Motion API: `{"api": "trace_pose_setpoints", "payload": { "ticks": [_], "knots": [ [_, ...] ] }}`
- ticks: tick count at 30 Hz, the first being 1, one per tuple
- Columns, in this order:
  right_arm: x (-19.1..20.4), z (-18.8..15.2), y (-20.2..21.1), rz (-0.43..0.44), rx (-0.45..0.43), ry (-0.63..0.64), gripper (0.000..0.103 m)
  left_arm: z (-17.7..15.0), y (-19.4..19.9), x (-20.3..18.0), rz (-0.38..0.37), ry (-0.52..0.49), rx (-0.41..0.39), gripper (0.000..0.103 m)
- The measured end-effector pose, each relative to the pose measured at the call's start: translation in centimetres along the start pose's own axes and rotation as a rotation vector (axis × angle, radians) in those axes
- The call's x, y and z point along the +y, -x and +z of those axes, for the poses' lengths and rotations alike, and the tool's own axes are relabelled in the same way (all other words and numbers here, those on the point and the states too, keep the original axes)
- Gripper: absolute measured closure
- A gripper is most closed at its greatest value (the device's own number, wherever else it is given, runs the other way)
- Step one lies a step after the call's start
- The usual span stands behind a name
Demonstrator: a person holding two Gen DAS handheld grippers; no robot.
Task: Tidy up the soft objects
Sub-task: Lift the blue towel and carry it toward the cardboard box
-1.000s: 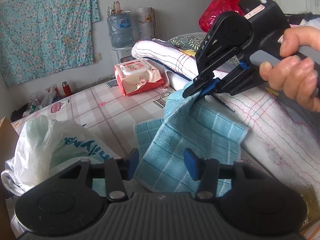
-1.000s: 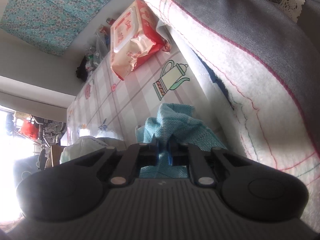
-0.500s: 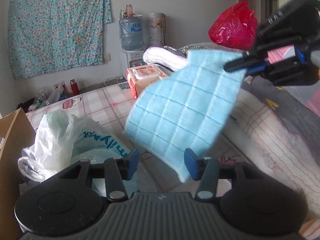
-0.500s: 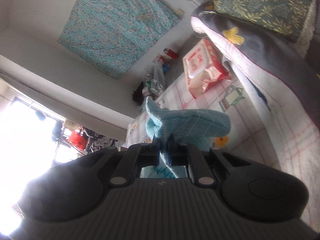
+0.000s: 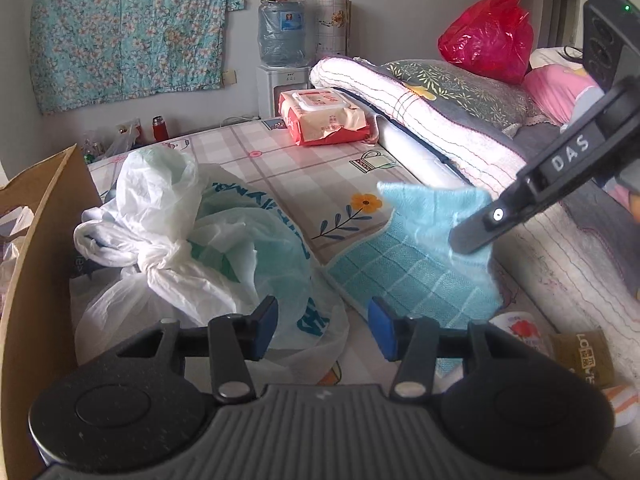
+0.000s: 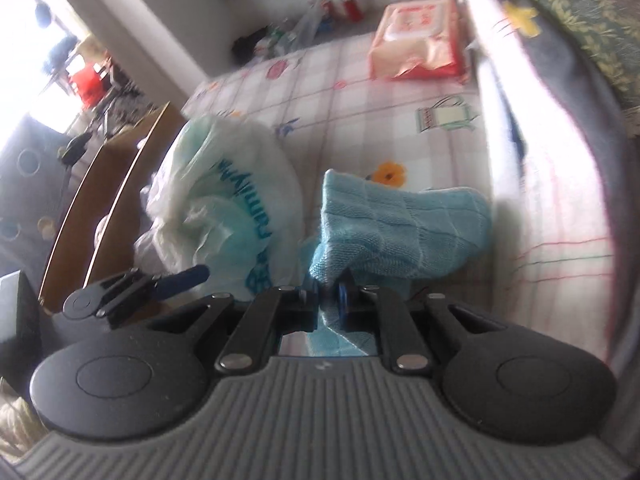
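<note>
A light blue checked cloth (image 5: 408,268) hangs over the bed's patterned sheet (image 5: 304,176), its lower part draped on the sheet beside a white plastic bag (image 5: 192,232). My right gripper (image 6: 330,290) pinches one bunched edge of the cloth (image 6: 400,228); its jaws are opening slightly, with the fabric still pressed between the pads. In the left wrist view the right gripper's fingers (image 5: 480,232) come in from the right, over the cloth. My left gripper (image 5: 322,320) stands open just short of the cloth, nothing between its fingers.
A red-and-white wipes pack (image 5: 324,118) lies further up the bed. A rolled white blanket and pillows (image 5: 460,128) line the right side, with a red bag (image 5: 488,36) behind. A cardboard box (image 5: 36,240) stands at the left. Small packets (image 5: 584,356) lie near right.
The right gripper lifted the blue cloth off the blanket's edge, swung it through the air and brought it down beside the plastic bag. The left gripper drew back and stayed open.
</note>
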State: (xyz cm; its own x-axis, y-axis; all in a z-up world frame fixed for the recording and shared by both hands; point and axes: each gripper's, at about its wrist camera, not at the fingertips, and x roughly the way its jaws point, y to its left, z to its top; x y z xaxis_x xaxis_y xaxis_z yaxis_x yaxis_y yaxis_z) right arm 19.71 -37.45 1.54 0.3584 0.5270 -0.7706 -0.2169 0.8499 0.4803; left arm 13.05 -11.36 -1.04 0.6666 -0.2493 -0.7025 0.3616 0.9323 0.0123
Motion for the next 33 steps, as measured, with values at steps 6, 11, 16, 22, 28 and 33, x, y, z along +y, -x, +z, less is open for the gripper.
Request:
{"api": "trace_pose_setpoints", "payload": {
  "ticks": [6, 11, 16, 22, 28, 33],
  "knots": [
    [0.3, -1.4, -6.3, 0.080, 0.208, -0.060, 0.085, -0.6, 1.2, 0.9, -0.011, 0.021, 0.010, 0.052],
    [-1.7, -2.0, -7.9, 0.197, 0.228, -0.239, 0.057, -0.1, 1.7, 1.1, -0.051, 0.046, -0.011, 0.052],
    [-1.7, -1.3, -4.5, 0.255, 0.112, -0.249, 0.043, 1.0, 1.2, 1.2, -0.122, 0.120, -0.015, 0.054],
    [-2.7, -0.1, -0.8, 0.261, -0.040, -0.276, 0.037, 1.9, 0.2, 0.9, -0.173, 0.199, -0.009, 0.054],
    [-5.7, 0.6, -1.4, 0.026, -0.074, -0.349, 0.037, 2.3, -3.4, -0.2, -0.120, 0.201, 0.159, 0.055],
    [-6.6, -0.6, -5.7, -0.013, 0.028, -0.357, 0.039, 2.1, -5.3, -0.9, -0.159, 0.201, 0.223, 0.055]
  ]
}}
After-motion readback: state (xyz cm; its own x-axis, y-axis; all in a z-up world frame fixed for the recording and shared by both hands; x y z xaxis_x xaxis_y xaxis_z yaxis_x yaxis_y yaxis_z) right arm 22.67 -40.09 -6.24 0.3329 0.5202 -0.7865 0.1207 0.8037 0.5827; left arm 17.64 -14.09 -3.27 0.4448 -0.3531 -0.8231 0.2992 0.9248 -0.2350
